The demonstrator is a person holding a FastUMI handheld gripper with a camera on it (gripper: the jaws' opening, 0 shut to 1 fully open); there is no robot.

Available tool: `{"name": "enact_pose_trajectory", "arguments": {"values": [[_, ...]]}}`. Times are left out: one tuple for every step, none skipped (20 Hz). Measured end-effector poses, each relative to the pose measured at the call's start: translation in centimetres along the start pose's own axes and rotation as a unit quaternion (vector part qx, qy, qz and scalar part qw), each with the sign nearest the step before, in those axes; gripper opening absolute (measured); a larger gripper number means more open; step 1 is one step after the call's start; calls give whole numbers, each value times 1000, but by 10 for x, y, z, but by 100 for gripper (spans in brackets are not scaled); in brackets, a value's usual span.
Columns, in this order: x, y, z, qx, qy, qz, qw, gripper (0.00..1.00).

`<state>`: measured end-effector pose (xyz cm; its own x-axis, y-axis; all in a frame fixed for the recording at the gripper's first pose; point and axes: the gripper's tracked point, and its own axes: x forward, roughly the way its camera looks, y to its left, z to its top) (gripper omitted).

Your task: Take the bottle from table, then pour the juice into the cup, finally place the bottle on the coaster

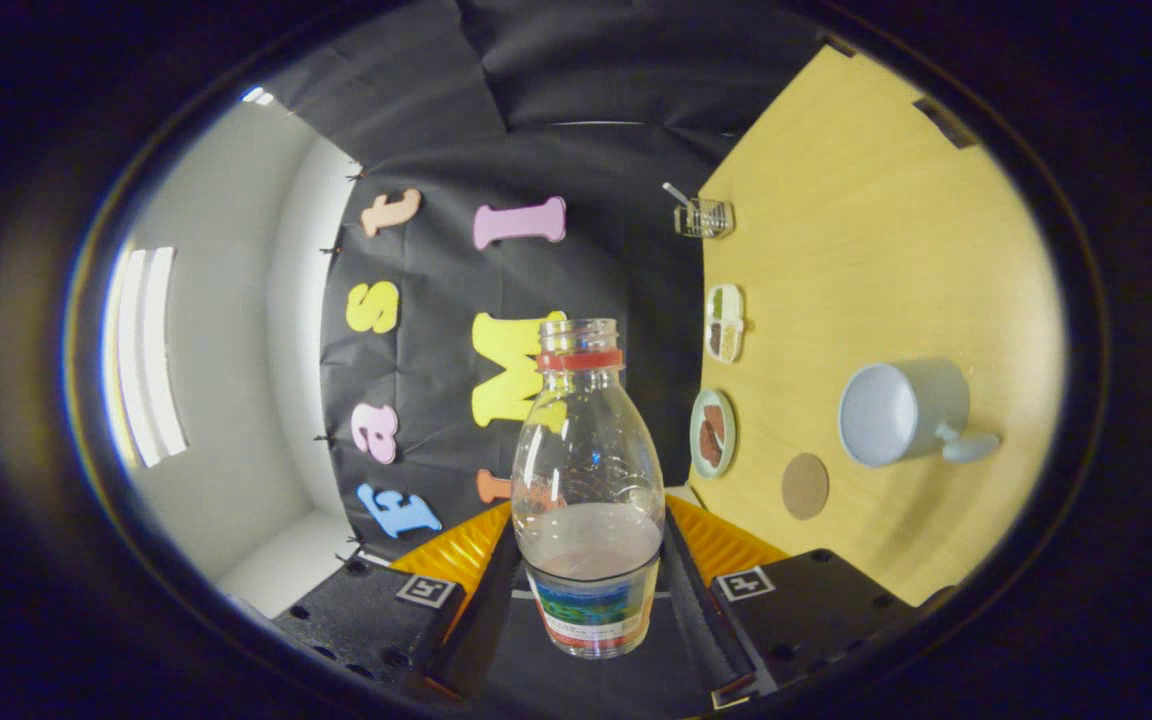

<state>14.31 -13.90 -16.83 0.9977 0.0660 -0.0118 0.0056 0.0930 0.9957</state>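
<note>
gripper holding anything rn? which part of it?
Yes: the gripper is shut on the bottle, both fingers pressing its lower body at the label band. The neck and open mouth are free.

- The bottle (588, 480) carries a coloured label around its lower part, but no word on it can be read.
- Each finger (756, 583) bears a small square black-and-white marker with a pattern on it, not letters or numbers.
- No other readable text or number is seen.
</note>
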Motion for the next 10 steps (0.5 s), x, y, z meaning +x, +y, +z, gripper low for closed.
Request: {"name": "enact_pose_trajectory", "arguments": {"values": [[-3,4,2,-20,-1,3,1000,79],[-6,9,6,-41,-5,5,999,79],[-10,14,11,-66,-8,5,998,79],[-13,20,13,-89,-9,6,996,79],[-16,27,16,-118,-11,8,993,79],[-15,35,22,-153,-15,11,988,79],[-16,42,28,-192,-22,12,981,80],[-19,50,36,-231,-34,13,972,80],[-19,57,47,-274,-54,10,960,80],[-21,62,55,-310,-71,3,948,80]]}}
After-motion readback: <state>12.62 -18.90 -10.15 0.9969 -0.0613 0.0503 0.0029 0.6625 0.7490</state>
